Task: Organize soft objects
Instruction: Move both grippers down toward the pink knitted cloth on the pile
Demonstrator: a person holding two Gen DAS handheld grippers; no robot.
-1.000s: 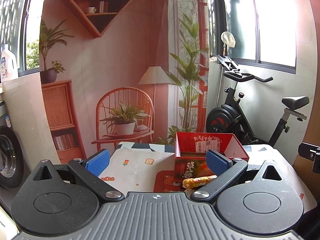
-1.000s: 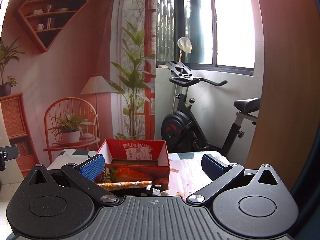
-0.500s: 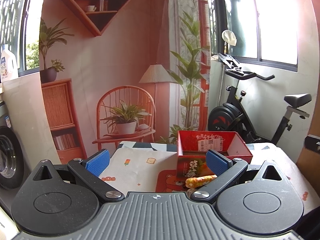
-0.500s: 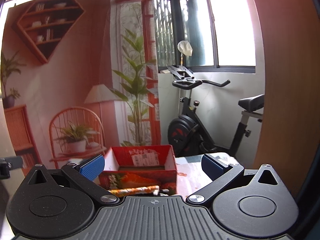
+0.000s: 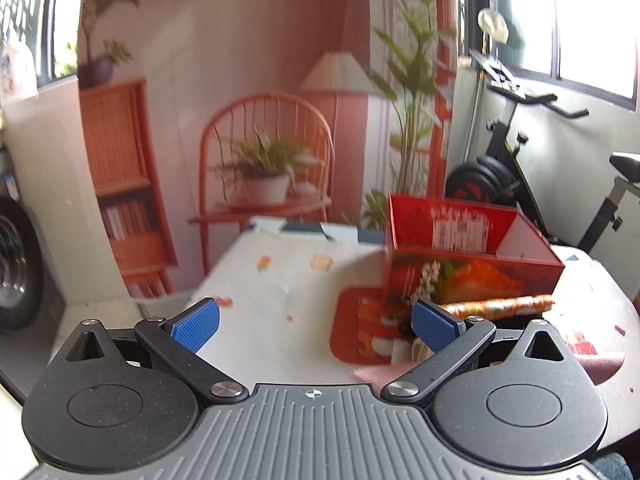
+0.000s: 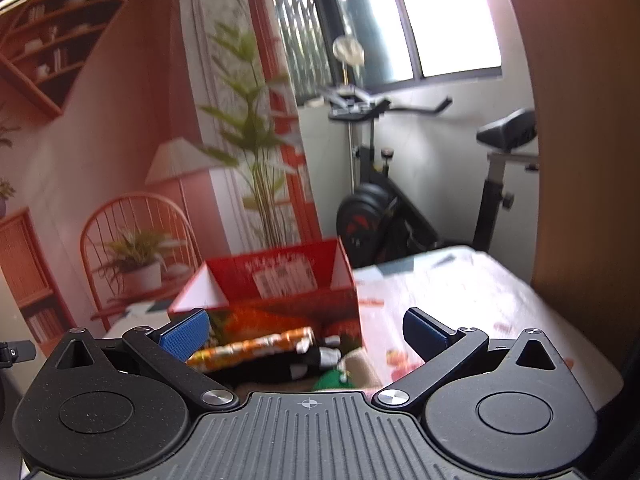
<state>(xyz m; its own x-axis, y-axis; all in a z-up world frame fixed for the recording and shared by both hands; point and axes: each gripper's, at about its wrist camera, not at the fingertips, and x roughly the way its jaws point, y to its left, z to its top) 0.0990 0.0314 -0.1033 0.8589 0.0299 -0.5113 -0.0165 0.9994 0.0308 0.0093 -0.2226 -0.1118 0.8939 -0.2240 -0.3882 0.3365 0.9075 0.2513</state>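
An open red box (image 5: 472, 256) (image 6: 276, 284) stands on the patterned tablecloth (image 5: 280, 292). In front of it lies an orange patterned soft roll (image 5: 500, 305) (image 6: 256, 349). A black soft item (image 6: 280, 364) and a green one (image 6: 332, 380) lie under the roll in the right wrist view. A pink cloth (image 5: 400, 368) shows near the table's front in the left wrist view. My left gripper (image 5: 316, 322) is open above the tablecloth, left of the box. My right gripper (image 6: 306, 334) is open just behind the roll, holding nothing.
An exercise bike (image 5: 520, 152) (image 6: 400, 200) stands behind the table on the right. A printed backdrop (image 5: 264, 120) with a chair and plants hangs behind. A brown wooden panel (image 6: 584, 120) rises at the right edge. A washing machine (image 5: 16, 260) sits at far left.
Both grippers have tilted downward and moved toward the table; the box and the roll now look larger and closer. The right view has swung left and rolled. Both grippers stay open.
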